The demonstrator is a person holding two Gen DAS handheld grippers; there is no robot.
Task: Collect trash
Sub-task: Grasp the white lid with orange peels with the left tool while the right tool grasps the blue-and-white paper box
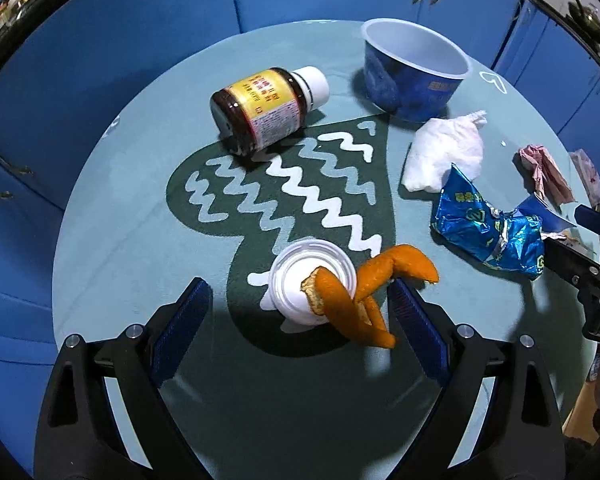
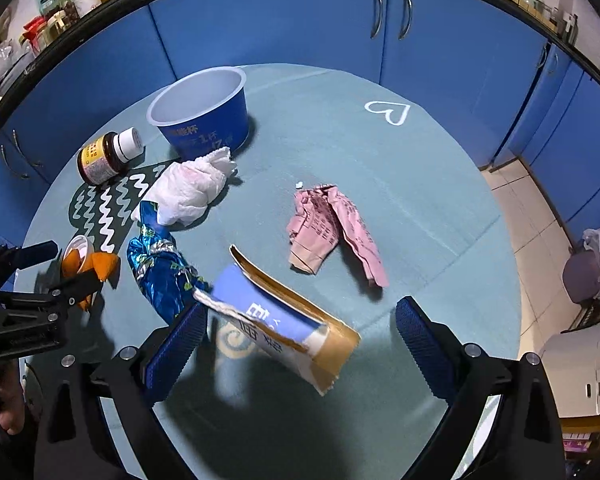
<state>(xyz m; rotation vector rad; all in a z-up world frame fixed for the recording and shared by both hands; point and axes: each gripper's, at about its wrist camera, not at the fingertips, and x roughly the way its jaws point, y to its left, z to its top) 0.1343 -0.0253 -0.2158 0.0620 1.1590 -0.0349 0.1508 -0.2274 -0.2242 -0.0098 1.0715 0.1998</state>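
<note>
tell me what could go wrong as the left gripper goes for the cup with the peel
1. The orange peel hangs over the small cup's rim, so closing the open left gripper may pinch only peel or knock it out.
2. The light cup could tip or slide.
3. The right gripper, open over the torn carton, is close by; the two could collide.

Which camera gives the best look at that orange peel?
The left wrist view: the orange peel sits close and large, draped over a small white cup, between the open left gripper. The right wrist view shows it small at the far left edge, partly hidden by that gripper.
</note>
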